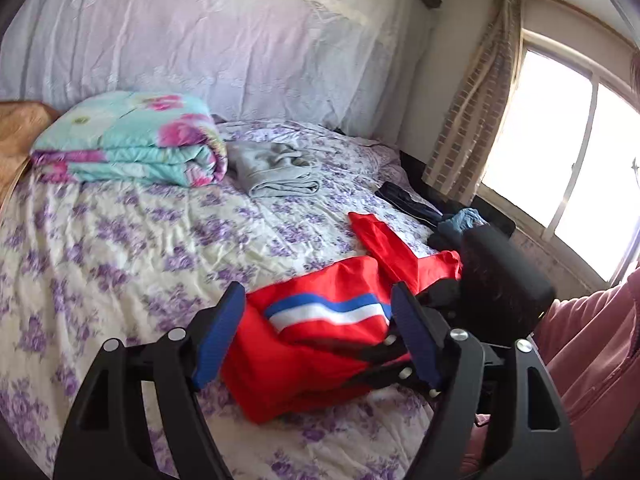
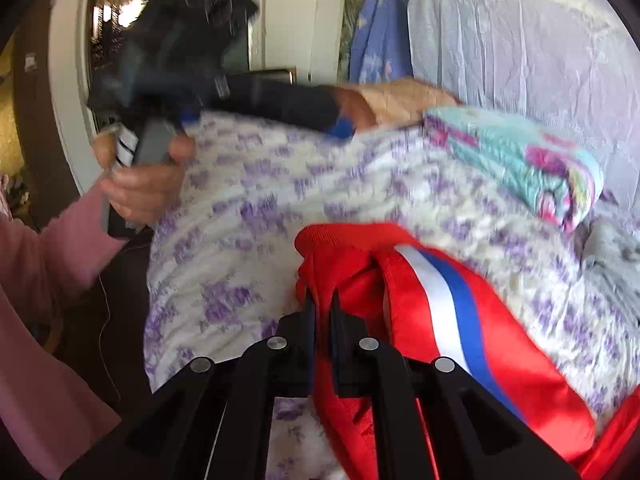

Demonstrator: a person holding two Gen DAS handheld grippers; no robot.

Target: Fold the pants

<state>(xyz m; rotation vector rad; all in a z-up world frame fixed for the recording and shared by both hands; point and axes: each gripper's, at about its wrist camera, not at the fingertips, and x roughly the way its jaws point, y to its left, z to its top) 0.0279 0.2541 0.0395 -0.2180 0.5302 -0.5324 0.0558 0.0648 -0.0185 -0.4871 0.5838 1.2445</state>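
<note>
Red track pants (image 1: pixel 320 340) w/ white-and-blue side stripe lie bunched on the near side of the bed's purple-floral sheet (image 1: pixel 140 240). Right gripper (image 2: pixel 323 300) is clenched on a red fold near the waistband. Left gripper (image 1: pixel 316 320) hangs above the pants, jaws wide, nothing in them. Far left: folded floral quilt (image 1: pixel 132 140); grey folded garment (image 1: pixel 276 168) just right of it. No readable writing.

The black left gripper (image 1: pixel 316 334) hovers, blue-padded jaws wide; the black right gripper (image 2: pixel 322 312) (pink-sleeved arm behind) is clamped tight.
</note>
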